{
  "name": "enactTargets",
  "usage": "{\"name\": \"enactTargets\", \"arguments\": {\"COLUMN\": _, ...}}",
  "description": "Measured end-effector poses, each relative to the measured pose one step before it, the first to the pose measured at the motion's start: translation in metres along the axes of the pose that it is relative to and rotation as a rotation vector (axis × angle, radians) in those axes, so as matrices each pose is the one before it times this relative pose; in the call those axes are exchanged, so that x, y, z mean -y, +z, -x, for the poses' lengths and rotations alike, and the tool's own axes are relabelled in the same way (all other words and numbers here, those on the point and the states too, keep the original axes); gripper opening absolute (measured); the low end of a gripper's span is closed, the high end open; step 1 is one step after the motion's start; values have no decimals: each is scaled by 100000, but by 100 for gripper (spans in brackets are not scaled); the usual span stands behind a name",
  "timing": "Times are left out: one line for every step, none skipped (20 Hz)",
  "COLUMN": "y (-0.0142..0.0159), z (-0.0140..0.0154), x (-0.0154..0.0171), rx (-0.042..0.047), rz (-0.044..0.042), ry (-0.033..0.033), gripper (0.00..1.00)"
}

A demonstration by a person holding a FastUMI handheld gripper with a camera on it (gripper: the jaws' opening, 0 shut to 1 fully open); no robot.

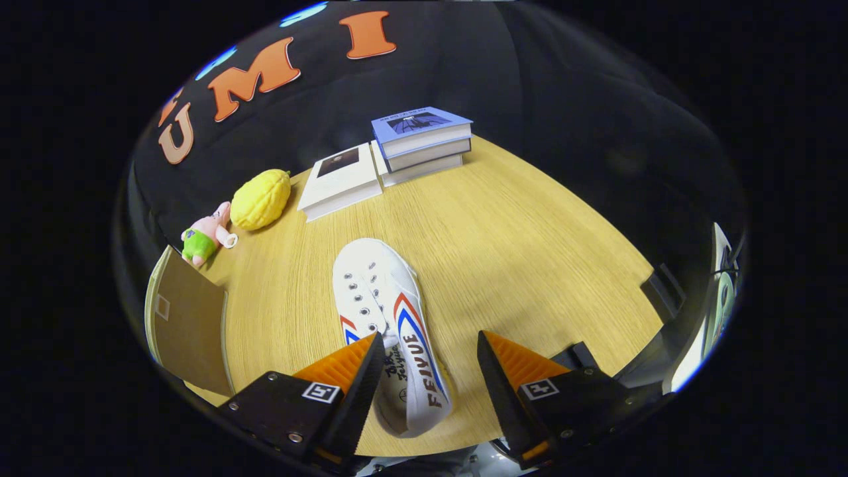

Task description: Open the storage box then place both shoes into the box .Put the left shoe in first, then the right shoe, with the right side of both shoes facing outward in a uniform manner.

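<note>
- Hovering over a white sneaker [387, 318] with red and blue side stripes, which sits on the wooden table [530, 252] near its front edge, roughly mid-width.
- Fingers of the gripper [430, 351] are spread wide apart, nothing pinched. The heel end of the shoe lies between them, much closer to the left finger, and from this angle I can't tell if that finger is touching it or just sitting above it.
- What could go wrong, imo: closing from here would be off-centre, so the left finger hits first and could shove or twist the shoe instead of gripping it. The canvas collar is soft too, so it might fold and slip out on the lift.
- Another risk: the stripes alone don't tell me for sure if this is the left or right shoe, and getting that wrong breaks the left-first order.
- Long axis runs from the heel at the fingers toward the back edge of the table, toe pointing away and leaning a bit left.
- Left edge has a brown cardboard flap [189, 318], probably the storage box.
- Back left corner: a pink plush toy [207, 235] and a yellow lemon-shaped thing [260, 199]. Back edge: a white book [340, 180] beside a stack of books [421, 142].
</note>
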State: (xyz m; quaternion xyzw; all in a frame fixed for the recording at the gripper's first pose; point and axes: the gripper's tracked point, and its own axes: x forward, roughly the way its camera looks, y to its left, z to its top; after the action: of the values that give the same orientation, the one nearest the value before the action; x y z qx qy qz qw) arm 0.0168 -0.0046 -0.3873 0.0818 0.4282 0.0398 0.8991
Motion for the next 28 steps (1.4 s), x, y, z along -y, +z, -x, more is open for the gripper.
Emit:
{"name": "enactTargets", "arguments": {"y": -172, "z": -389, "x": -36, "rx": -713, "rz": 350, "ry": 176, "gripper": 83}}
{"name": "enactTargets", "arguments": {"y": -80, "z": -506, "x": -10, "rx": -663, "rz": 260, "ry": -247, "gripper": 80}}
{"name": "enactTargets", "arguments": {"y": -154, "z": -349, "x": -163, "rx": -906, "rz": -140, "ry": 285, "gripper": 78}}
{"name": "enactTargets", "arguments": {"y": 33, "z": -380, "x": -147, "rx": -423, "rz": -596, "ry": 228, "gripper": 74}}
{"name": "enactTargets", "arguments": {"y": -133, "z": -264, "x": -143, "rx": -780, "rz": -814, "ry": 373, "gripper": 70}}
{"name": "enactTargets", "arguments": {"y": -174, "z": -188, "x": -474, "rx": -883, "rz": -1532, "ry": 1662, "gripper": 60}}
{"name": "enactTargets", "arguments": {"y": -60, "z": -205, "x": -108, "rx": -566, "rz": -993, "ry": -259, "gripper": 51}}
{"name": "enactTargets", "arguments": {"y": -42, "z": -177, "x": 197, "rx": -84, "rz": 901, "ry": -797, "gripper": 40}}
{"name": "enactTargets", "arguments": {"y": 8, "z": 220, "x": -32, "rx": 345, "rz": 1514, "ry": -778, "gripper": 33}}
{"name": "enactTargets", "arguments": {"y": 198, "z": 16, "x": 145, "rx": 316, "rz": 1545, "ry": -816, "gripper": 26}}
{"name": "enactTargets", "arguments": {"y": 73, "z": 11, "x": 120, "rx": 526, "rz": 823, "ry": -610, "gripper": 21}}
{"name": "enactTargets", "arguments": {"y": 55, "z": 142, "x": -112, "rx": 152, "rz": -452, "ry": 102, "gripper": 10}}
{"name": "enactTargets", "arguments": {"y": 105, "z": 489, "x": -290, "rx": 858, "rz": -579, "ry": -117, "gripper": 5}}
{"name": "enactTargets", "arguments": {"y": 340, "z": 617, "x": -188, "rx": 1866, "rz": -61, "ry": -1157, "gripper": 3}}
{"name": "enactTargets", "arguments": {"y": 241, "z": 273, "x": -255, "rx": 845, "rz": 893, "ry": -1723, "gripper": 1}}
{"name": "enactTargets", "arguments": {"y": 324, "z": 375, "x": -199, "rx": 327, "rz": 716, "ry": -1314, "gripper": 1}}
{"name": "enactTargets", "arguments": {"y": 420, "z": 348, "x": -304, "rx": 484, "rz": -221, "ry": 6, "gripper": 1}}
{"name": "enactTargets", "arguments": {"y": 564, "z": 579, "x": -584, "rx": 1186, "rz": -368, "ry": 1176, "gripper": 1}}
{"name": "enactTargets", "arguments": {"y": 648, "z": 802, "x": -548, "rx": 1456, "rz": -302, "ry": 1424, "gripper": 1}}
{"name": "enactTargets", "arguments": {"y": 843, "z": 818, "x": -632, "rx": 1815, "rz": 365, "ry": 1208, "gripper": 1}}
{"name": "enactTargets", "arguments": {"y": 880, "z": 643, "x": -544, "rx": 2147, "rz": 828, "ry": 671, "gripper": 1}}
{"name": "enactTargets", "arguments": {"y": 1025, "z": 663, "x": -753, "rx": 2264, "rz": 1193, "ry": 695, "gripper": 1}}
{"name": "enactTargets", "arguments": {"y": 1028, "z": 815, "x": -693, "rx": 2238, "rz": 709, "ry": 816, "gripper": 1}}
{"name": "enactTargets", "arguments": {"y": 1216, "z": 887, "x": -966, "rx": 1525, "rz": 825, "ry": 1557, "gripper": 1}}
{"name": "enactTargets", "arguments": {"y": 1093, "z": 754, "x": -1200, "rx": 3000, "rz": 968, "ry": 1632, "gripper": 1}}
{"name": "enactTargets", "arguments": {"y": 1121, "z": 859, "x": -1203, "rx": 2004, "rz": 2199, "ry": 1722, "gripper": 1}}
{"name": "enactTargets", "arguments": {"y": 1164, "z": 622, "x": -1263, "rx": 2024, "rz": 2405, "ry": 1382, "gripper": 1}}
{"name": "enactTargets", "arguments": {"y": 1051, "z": 677, "x": -1318, "rx": 1280, "rz": 2459, "ry": 1740, "gripper": 1}}
